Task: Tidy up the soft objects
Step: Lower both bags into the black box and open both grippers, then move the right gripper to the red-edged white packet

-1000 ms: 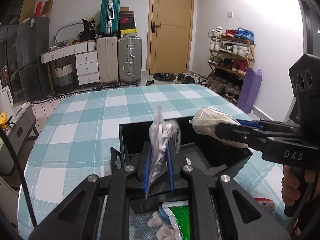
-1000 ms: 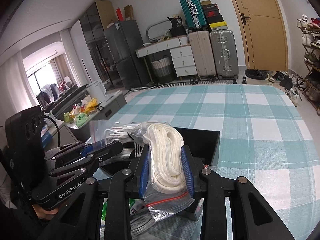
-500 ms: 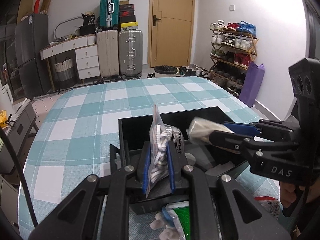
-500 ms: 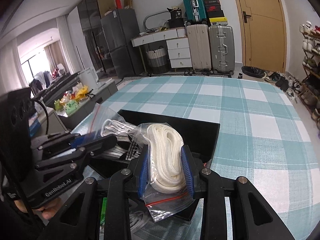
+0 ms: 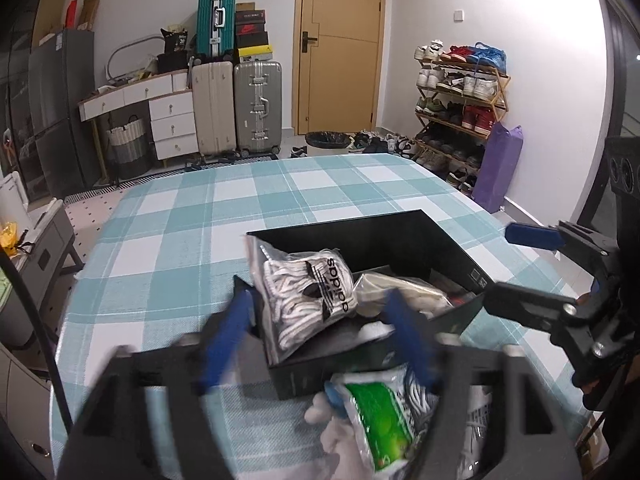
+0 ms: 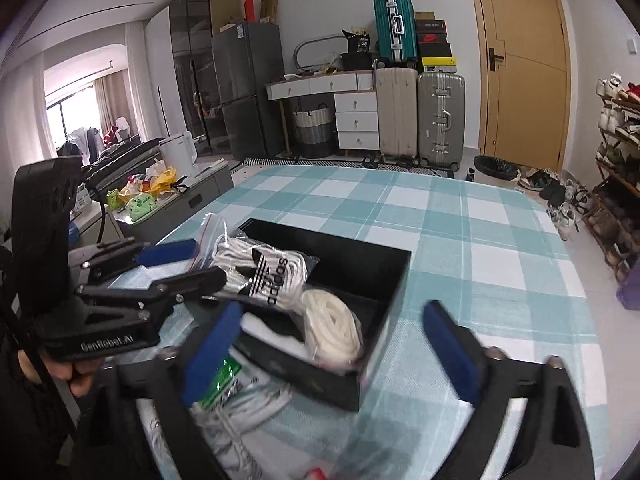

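L tool (image 5: 324,344): jaws have just been opening, now spread wide, blue pads (image 5: 226,340) blurred. Nothing clamped. The bag of adidas laces (image 5: 310,300) sits between the pads in view but free of them, leaning tilted against the near-left wall of the black box (image 5: 400,236).

R tool (image 6: 344,344): jaws have just been opening too, now wide apart and empty. The bag of white rope (image 6: 332,330) lies in the box below and between the pads, at the near-right corner, untouched by either pad.

Both bags are inside the box, laces bag toward the L side, rope bag just beside it on the R; they appear to touch, can't confirm. In the R view the L tool's upper finger lies against the laces bag's top edge, contact unclear.

Just outside the box's near wall, on the tabletop (image 5: 180,232) w/ its teal-and-white check cloth: a packet w/ green label (image 5: 376,420) on a heap of more bagged soft items, whitish, details blurred.

A hand (image 6: 76,376) grips the L tool's handle at the edge of the R view.

Background: suitcases (image 5: 236,108), a shoe rack (image 5: 460,100), a wooden door (image 5: 340,44).
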Motion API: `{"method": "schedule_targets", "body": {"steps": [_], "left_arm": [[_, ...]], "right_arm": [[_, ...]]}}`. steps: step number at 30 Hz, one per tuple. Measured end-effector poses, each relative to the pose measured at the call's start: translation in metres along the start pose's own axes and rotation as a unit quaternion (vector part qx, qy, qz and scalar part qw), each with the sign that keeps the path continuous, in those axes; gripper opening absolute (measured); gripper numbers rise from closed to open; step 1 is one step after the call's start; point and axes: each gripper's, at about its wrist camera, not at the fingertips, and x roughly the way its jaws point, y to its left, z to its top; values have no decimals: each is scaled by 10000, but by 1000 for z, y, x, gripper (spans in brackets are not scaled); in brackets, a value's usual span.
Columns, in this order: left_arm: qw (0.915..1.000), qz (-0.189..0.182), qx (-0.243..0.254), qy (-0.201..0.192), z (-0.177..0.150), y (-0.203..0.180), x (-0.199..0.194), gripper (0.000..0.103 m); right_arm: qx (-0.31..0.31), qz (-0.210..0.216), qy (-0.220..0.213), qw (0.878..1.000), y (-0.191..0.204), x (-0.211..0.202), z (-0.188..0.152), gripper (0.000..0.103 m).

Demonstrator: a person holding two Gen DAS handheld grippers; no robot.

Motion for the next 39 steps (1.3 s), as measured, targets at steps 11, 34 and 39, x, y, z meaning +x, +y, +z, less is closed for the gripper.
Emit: {"method": "schedule_targets", "body": {"steps": [11, 34, 39], "left_arm": [[9997, -15, 6, -228, -20, -4, -37, 103], [9999, -88, -110, -72, -47, -6, -43, 103], [9998, -120, -133, -81, -47, -3, -44, 103]], "right_arm": [[90, -25, 142, 9999, -2, -34, -37, 102], [51, -52, 620, 9981, -6, -57, -91, 102], [-54, -23, 704, 9975, -2, -58, -98, 102]]}}
